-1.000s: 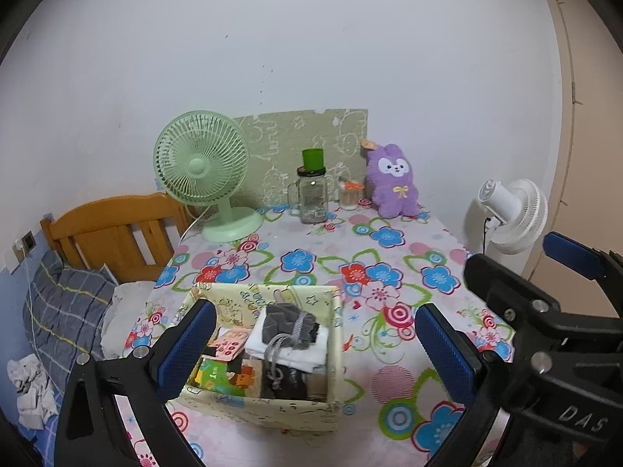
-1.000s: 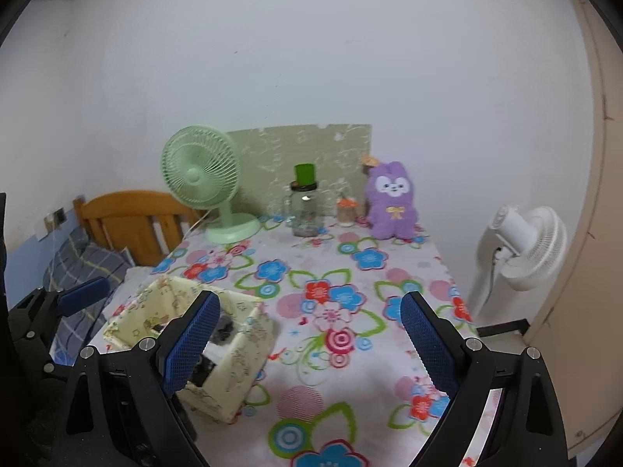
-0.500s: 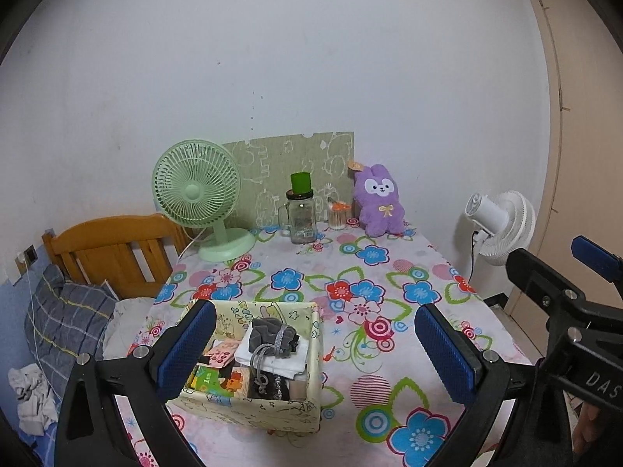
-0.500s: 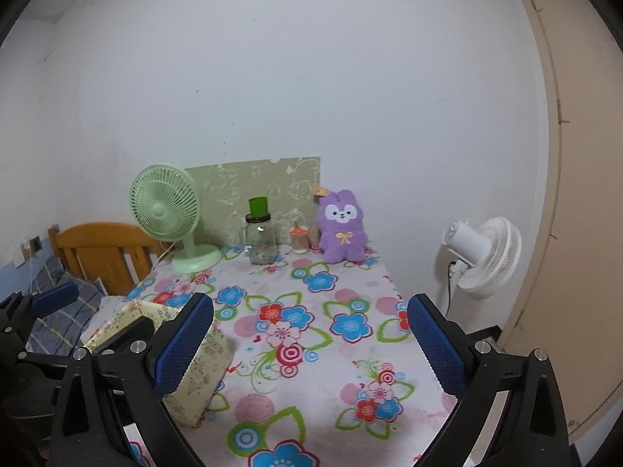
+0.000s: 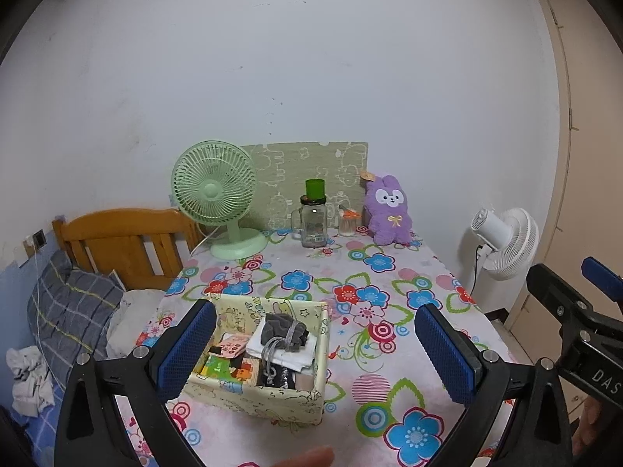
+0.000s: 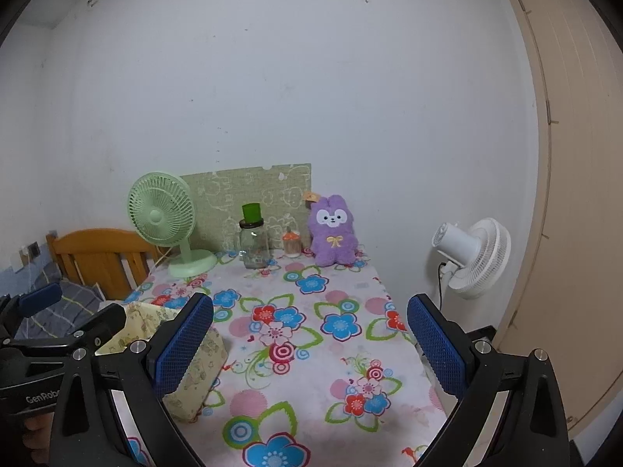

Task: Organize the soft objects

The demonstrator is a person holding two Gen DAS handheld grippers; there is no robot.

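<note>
A pale yellow fabric box [image 5: 268,397] stands near the front left of the flowered table [image 5: 389,350]. It holds a grey drawstring pouch [image 5: 282,330], a folded white cloth [image 5: 290,356] and small colourful items. A purple plush bunny [image 5: 389,214] sits upright at the table's far edge against the wall. My left gripper [image 5: 315,346] hangs open above the table, behind the box, with nothing between its blue pads. My right gripper [image 6: 309,344] is open and empty too, to the right of the box [image 6: 194,373], with the bunny [image 6: 333,235] far ahead.
At the back stand a green desk fan [image 5: 218,198], a glass jar with a green cup on top [image 5: 313,222], a small orange-lidded jar [image 5: 346,223] and a green patterned board [image 5: 311,167]. A white floor fan [image 6: 475,257] and a door [image 6: 576,194] are at the right. A wooden headboard [image 5: 120,241] and bedding are at the left.
Both grippers have drawn back and risen a little, so the table and box look smaller and farther. The right wrist view has swung right, showing more of the door.
</note>
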